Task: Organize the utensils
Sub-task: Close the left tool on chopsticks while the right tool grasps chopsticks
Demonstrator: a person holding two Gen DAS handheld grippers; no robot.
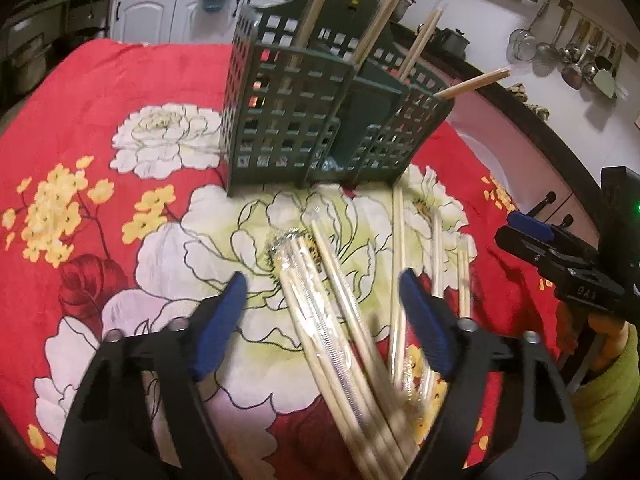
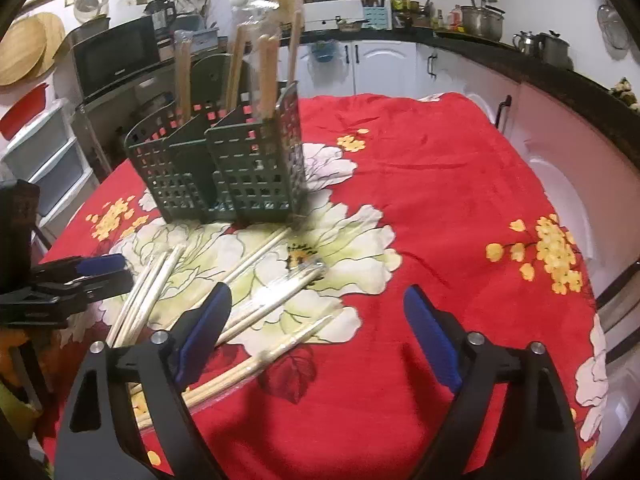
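Observation:
A dark green lattice utensil holder (image 1: 288, 120) stands on the red floral cloth, with several wrapped chopstick pairs (image 1: 316, 20) upright in its compartments. It also shows in the right wrist view (image 2: 240, 168). Several loose wrapped chopsticks (image 1: 336, 320) lie on the cloth in front of it, also seen in the right wrist view (image 2: 256, 308). My left gripper (image 1: 324, 320) is open just above this pile, its fingers either side of some sticks. My right gripper (image 2: 320, 328) is open and empty over the cloth, right of the pile; it shows at the right edge of the left wrist view (image 1: 532, 236).
The red floral cloth (image 2: 440, 184) covers the table. Kitchen counters and white cabinets (image 2: 384, 60) ring the table. A microwave (image 2: 116, 56) stands at the back left. Ladles and strainers (image 1: 572, 56) hang on the wall.

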